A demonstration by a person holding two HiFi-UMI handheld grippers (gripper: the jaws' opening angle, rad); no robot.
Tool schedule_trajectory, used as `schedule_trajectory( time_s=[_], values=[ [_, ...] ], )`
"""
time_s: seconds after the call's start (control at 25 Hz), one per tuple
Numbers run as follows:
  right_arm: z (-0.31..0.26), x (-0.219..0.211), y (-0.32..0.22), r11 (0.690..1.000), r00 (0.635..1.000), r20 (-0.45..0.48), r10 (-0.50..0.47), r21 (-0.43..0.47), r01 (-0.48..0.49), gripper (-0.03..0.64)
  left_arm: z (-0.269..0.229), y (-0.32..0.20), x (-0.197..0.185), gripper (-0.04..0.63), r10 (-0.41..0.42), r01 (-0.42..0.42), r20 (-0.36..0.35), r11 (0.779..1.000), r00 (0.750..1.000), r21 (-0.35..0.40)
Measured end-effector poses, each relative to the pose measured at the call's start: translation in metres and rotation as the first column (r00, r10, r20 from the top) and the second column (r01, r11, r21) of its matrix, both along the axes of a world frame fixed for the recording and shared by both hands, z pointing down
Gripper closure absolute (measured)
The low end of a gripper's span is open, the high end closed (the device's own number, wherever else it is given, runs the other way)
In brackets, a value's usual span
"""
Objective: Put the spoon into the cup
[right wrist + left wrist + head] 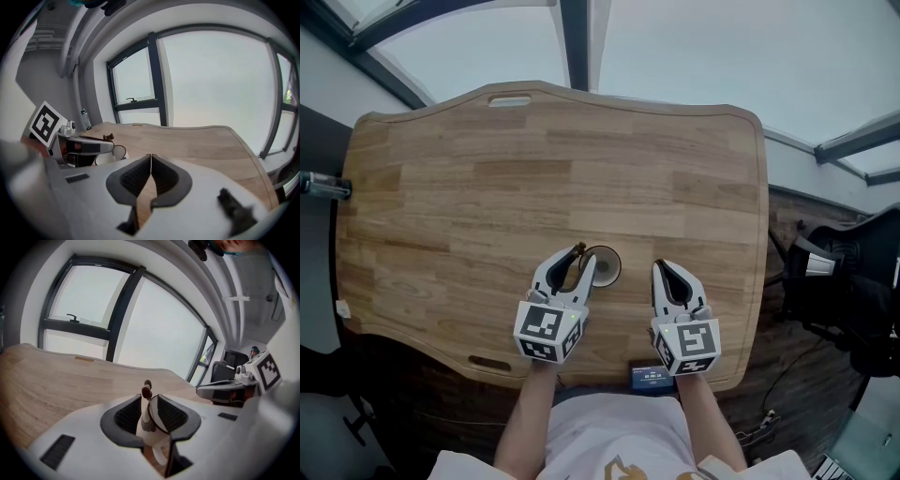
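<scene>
The person's white shirt (614, 436) is filling the bottom of the head view, with both forearms reaching out over the near edge of the wooden counter (534, 159). The left hand-held gripper (579, 261) is pinching the spoon (146, 391) between jaws drawn nearly together. The spoon's white handle is standing upright, its brown tip poking above them. The white, dark-rimmed cup (607, 267) is sitting on the counter right at that gripper's jaw tips. The spoon's lower end is reaching down at its rim, though whether it is inside is unclear. The right hand-held gripper (664, 270) is staying to the cup's right, apart from it, with its jaws pressed together on nothing.
</scene>
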State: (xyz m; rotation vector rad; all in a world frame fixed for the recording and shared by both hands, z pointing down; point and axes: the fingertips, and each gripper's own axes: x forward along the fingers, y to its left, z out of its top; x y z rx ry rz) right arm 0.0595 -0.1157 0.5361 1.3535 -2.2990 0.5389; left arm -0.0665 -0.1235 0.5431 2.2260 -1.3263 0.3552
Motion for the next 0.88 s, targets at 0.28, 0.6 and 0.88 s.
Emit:
schedule_trajectory(
  time_s=[0.28,0.6,0.88],
  values=[
    [-0.009,-0.001,0.005,1.0,1.0,0.003,-0.001,0.021,0.001,0.584,-0.002,0.005,-0.008,0.495,-0.023,0.023,0.029,1.0,0.999,0.001],
    [-0.019,-0.002,0.012,0.999,1.0,0.008,0.002,0.042,-0.002,0.584,-0.015,0.012,-0.021,0.495,-0.067,0.064,0.083,0.997,0.994,0.045],
    [-0.031,-0.006,0.017,0.997,1.0,0.011,-0.004,0.071,0.003,0.584,-0.034,0.018,-0.024,0.54,-0.088,0.078,0.098,0.992,0.991,0.101]
  ],
)
